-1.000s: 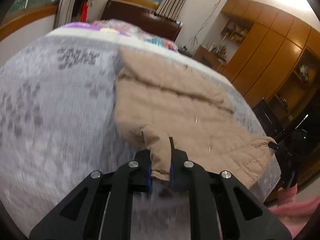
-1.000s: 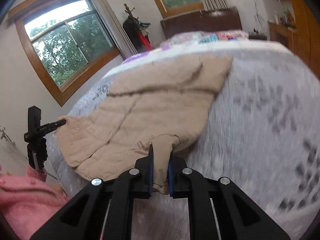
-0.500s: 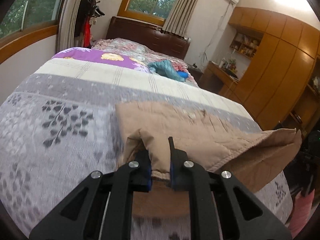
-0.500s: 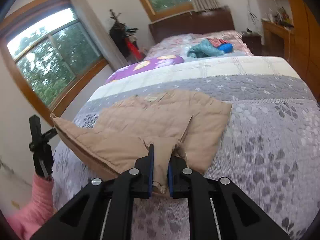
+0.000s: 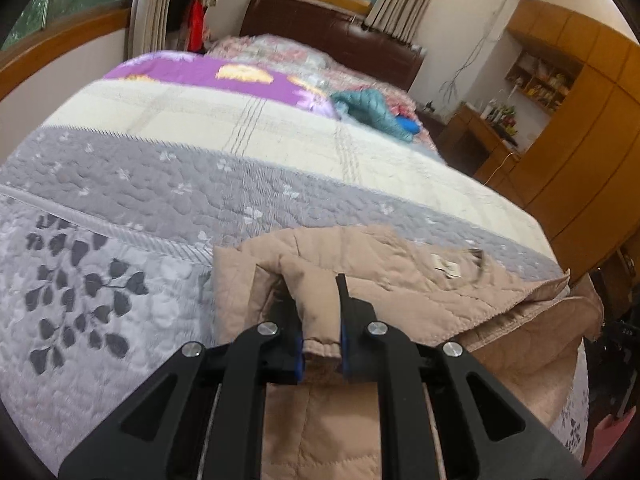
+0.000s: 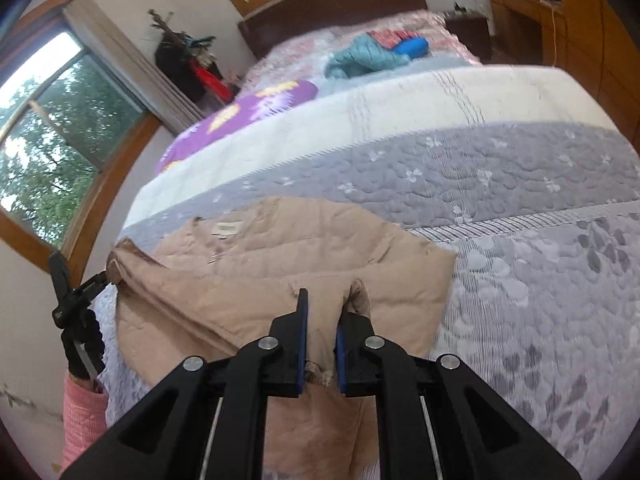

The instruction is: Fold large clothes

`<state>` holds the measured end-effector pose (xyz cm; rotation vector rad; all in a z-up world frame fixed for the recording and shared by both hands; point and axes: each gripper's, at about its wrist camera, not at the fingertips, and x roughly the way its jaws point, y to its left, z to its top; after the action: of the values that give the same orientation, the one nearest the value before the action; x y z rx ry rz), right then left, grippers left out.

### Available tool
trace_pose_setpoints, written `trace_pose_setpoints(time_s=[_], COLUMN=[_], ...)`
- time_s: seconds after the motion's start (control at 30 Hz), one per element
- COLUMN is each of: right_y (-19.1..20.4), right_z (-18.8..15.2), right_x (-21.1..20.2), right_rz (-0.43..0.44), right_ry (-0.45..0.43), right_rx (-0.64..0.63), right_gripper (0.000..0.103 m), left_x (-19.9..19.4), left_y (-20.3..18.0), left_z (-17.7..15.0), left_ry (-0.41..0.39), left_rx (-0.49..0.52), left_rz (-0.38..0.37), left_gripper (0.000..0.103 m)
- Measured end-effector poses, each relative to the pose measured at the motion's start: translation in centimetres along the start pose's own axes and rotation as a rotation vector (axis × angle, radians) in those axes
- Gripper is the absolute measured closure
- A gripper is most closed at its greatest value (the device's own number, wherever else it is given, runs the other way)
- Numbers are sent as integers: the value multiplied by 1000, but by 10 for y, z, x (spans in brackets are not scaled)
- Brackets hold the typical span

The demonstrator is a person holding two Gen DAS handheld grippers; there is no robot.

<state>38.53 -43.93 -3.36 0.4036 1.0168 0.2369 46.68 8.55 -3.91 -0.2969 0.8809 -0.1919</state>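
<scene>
A tan quilted jacket [image 5: 404, 280] lies on the grey patterned bedspread [image 5: 120, 248], its lower half lifted and carried over toward the collar. My left gripper [image 5: 318, 292] is shut on the jacket's hem edge. In the right wrist view the jacket [image 6: 288, 248] shows its inner label, and my right gripper [image 6: 322, 308] is shut on the other hem corner. The left gripper [image 6: 108, 276] also shows there at the far left, holding its corner above the bed's edge.
A teal garment [image 5: 368, 106] and a blue item [image 6: 412, 46] lie near the dark headboard [image 5: 332, 28]. A wooden wardrobe [image 5: 580, 128] stands on the right. A window [image 6: 44, 140] and coat rack [image 6: 188, 60] stand on the left.
Both grippers have carried the jacket's hem up and forward toward the collar. The jacket went from lying flat to doubled over.
</scene>
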Motion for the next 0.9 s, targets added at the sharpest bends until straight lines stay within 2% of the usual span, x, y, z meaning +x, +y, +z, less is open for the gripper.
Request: trace_pose_setpoints(time_s=[0.2, 0.37, 0.4, 0.47, 0.57, 0.63, 0.67, 0.73, 0.77, 0.8, 0.9], right_y=[-22, -33, -34, -36, -42, -45, -44, -42, -42, -39, -33], right_z=[14, 17, 17, 15, 13, 10, 10, 7, 6, 5, -5], right_x=[38, 57, 56, 50, 36, 24, 21, 10, 5, -5, -14], right_rz=[4, 11, 21, 45, 118, 161, 169, 158, 123, 70, 85], right_ry=[54, 89, 90, 87, 75, 60, 58, 40, 20, -18, -34], right_rx=[67, 110, 113, 117, 153, 164, 163, 155, 149, 120, 83], right_gripper=[92, 90, 87, 84, 77, 74, 69, 47, 27, 25, 27], left_x=[41, 55, 55, 52, 40, 28, 23, 9, 0, -8, -21], left_y=[12, 16, 16, 20, 28, 37, 42, 48, 48, 48, 45], left_z=[7, 10, 10, 12, 16, 18, 19, 21, 22, 21, 12], left_ry=[68, 109, 114, 125, 128, 123, 114, 92, 77, 65, 55], left_rx=[-46, -60, -66, -84, -128, -196, -223, -243, -234, -217, -143], left_rz=[8, 10, 1, -41, -123, -193, -215, -239, -231, -216, -152], left_gripper=[91, 87, 85, 83, 74, 63, 61, 61, 61, 61, 58])
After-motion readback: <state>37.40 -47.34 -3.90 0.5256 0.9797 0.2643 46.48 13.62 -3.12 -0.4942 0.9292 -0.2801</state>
